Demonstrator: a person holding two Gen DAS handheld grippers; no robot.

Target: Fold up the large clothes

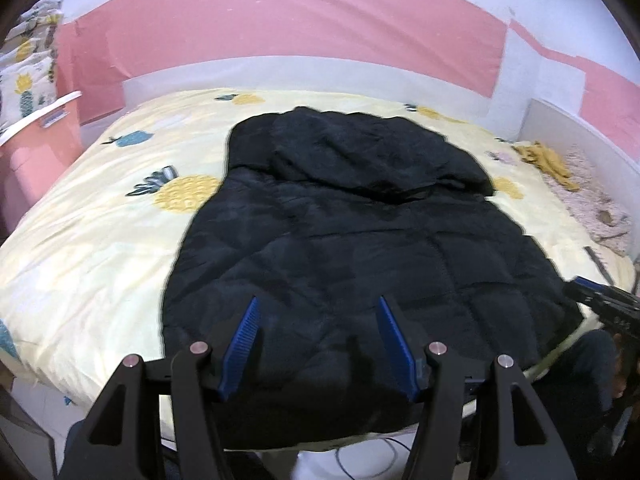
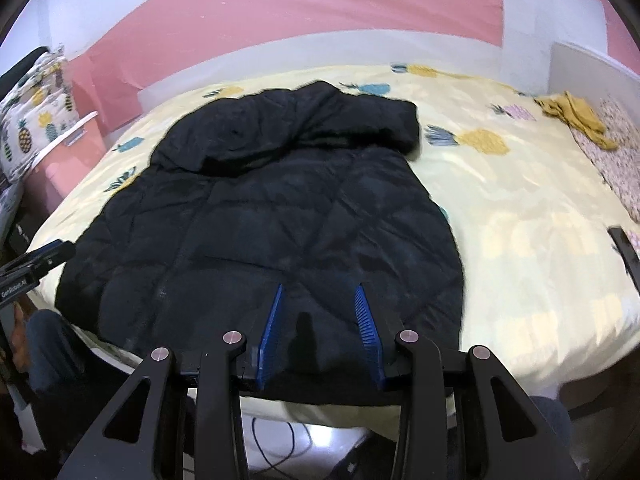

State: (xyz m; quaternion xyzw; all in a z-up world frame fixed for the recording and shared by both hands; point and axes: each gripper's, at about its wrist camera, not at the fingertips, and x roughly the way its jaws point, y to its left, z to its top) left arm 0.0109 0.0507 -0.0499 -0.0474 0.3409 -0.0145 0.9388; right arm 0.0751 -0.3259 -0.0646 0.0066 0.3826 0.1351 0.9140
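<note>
Black quilted hooded jacket spread flat on the pineapple-print bed sheet, hood toward the far edge, hem at the near edge. Right gripper over the hem — blue pads apart, gripping nothing. Mustard garment near the far right corner. Left gripper at the left edge.

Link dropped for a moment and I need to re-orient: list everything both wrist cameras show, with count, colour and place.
Quilted jacket: one, black, flat mid-bed, hood at far end.
Bed cover: one, pale yellow, pineapple print, under jacket.
Cloth: one, mustard, far right corner.
Blanket: one, pink patterned, right edge.
Pillow: one, white, pineapple print, left of the bed.
Wall: pink and white, behind.
Left gripper: black, blue pads, open above hem.
Right gripper: same, open above hem.
</note>
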